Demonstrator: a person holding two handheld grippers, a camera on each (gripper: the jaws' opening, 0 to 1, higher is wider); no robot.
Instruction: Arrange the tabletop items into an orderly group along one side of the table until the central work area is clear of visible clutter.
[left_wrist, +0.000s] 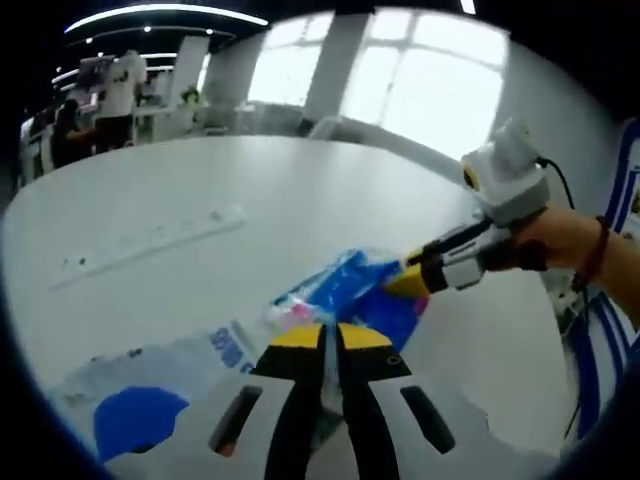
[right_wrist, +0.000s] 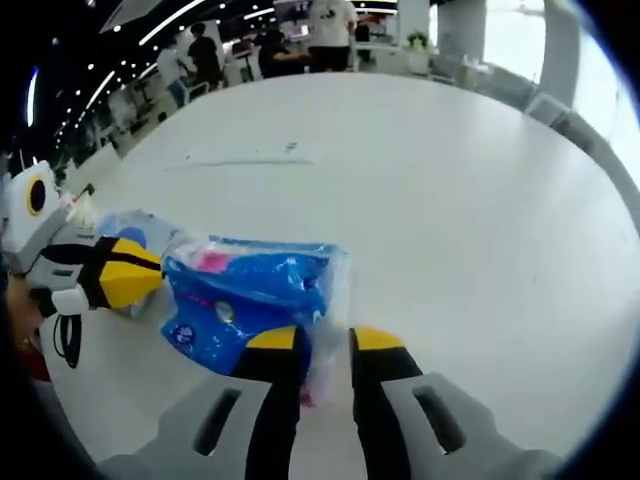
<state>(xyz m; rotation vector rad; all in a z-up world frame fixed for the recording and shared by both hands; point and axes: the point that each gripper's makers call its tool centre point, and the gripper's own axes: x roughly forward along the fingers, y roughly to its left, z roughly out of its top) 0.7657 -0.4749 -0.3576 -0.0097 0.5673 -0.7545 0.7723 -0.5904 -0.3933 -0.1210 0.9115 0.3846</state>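
I see my left gripper (left_wrist: 330, 345) with its yellow-tipped jaws drawn nearly together, nipping the crinkled edge of the blue plastic pack (left_wrist: 350, 295) lying on the white table (left_wrist: 250, 180). Just beside it lies a clear bag with a blue patch (left_wrist: 140, 400). My right gripper (right_wrist: 325, 350) stands with its jaws narrow, pinching the clear wrapper at the near end of the same blue plastic pack (right_wrist: 250, 300). The left gripper (right_wrist: 110, 272) comes in from the left, touching the pack's far end. A grey strip (left_wrist: 150, 240) lies farther out on the table. People (right_wrist: 330, 30) stand well beyond the table.
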